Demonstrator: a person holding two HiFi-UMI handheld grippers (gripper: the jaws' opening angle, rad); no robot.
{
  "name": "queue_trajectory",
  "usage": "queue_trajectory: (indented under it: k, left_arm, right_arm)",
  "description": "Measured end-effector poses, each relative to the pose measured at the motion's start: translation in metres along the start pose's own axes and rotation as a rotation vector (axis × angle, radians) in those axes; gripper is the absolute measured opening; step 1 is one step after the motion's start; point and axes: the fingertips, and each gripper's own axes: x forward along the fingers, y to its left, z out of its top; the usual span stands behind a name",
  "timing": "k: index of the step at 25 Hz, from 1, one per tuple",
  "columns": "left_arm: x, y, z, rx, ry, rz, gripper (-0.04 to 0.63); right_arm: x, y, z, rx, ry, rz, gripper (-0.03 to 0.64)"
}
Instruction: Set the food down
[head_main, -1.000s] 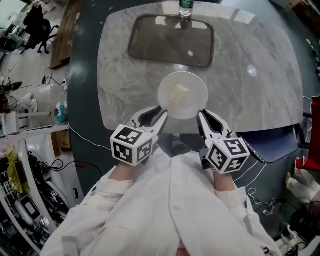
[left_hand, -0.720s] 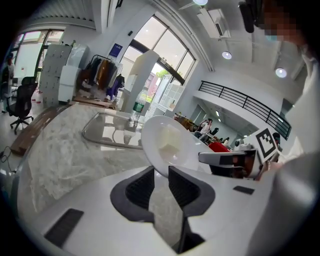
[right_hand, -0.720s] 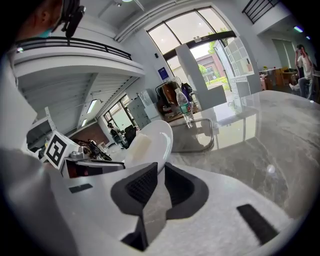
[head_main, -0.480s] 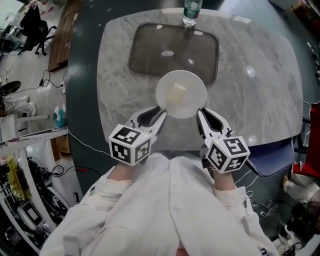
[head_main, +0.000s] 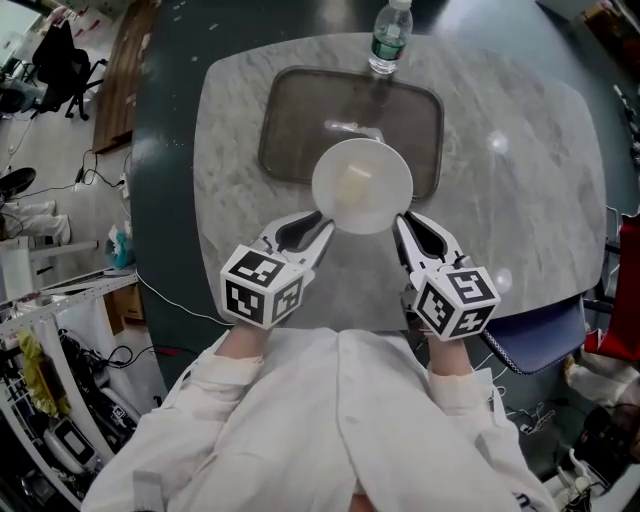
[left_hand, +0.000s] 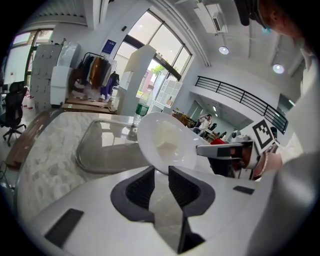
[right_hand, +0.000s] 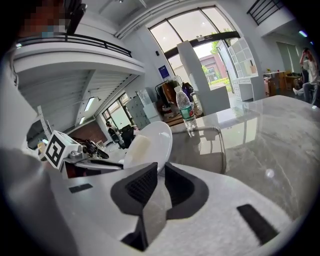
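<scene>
The left tongs (head_main: 318, 222) are closed on the near-left rim of a white plate (head_main: 362, 186). In the left gripper view the two dark jaws of these tongs (left_hand: 161, 172) stand close together, with the plate's (left_hand: 165, 142) thin edge pinched between them. The right tongs (head_main: 402, 225) grip the same plate on its near-right rim. The right gripper view shows those tongs (right_hand: 161, 170) clamped on the edge of the plate (right_hand: 150, 142) in the same way. So the plate is carried between the two tongs, one on each side, each with its marker cube toward the person.

The food (head_main: 354, 185), a pale block, lies near the middle of the plate. It shows as a soft cream lump in the left gripper view (left_hand: 164, 140) and as a light slab in the right gripper view (right_hand: 138, 146).

From the head view the plate covers the near edge of a dark tray (head_main: 300, 120), which lies flat on the marble worktop (head_main: 520, 180). Whether the plate's base touches the tray I cannot tell. The tray's raised rim (left_hand: 100, 150) shows just behind the plate from the left, and its far corner (right_hand: 210, 145) from the right.

A clear bottle (head_main: 388, 38) with a green label stands upright just beyond the tray's far edge, and in the right gripper view it (right_hand: 187, 114) rises behind the tray. White sleeves (head_main: 260, 420) fill the bottom of the head view.
</scene>
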Motion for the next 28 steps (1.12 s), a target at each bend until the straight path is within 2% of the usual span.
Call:
queue_trajectory:
  k: [16,28]
  left_arm:
    - [0.054,0.054,0.038,0.041,0.033,-0.003,0.087]
    - [0.082,0.082,0.044,0.046,0.085,-0.026,0.087]
  right_arm:
    - [0.070,-0.039,0.024,0.024,0.029,-0.035,0.040]
    - [0.108,-0.062,0.016,0.067,0.119,-0.039,0.040]
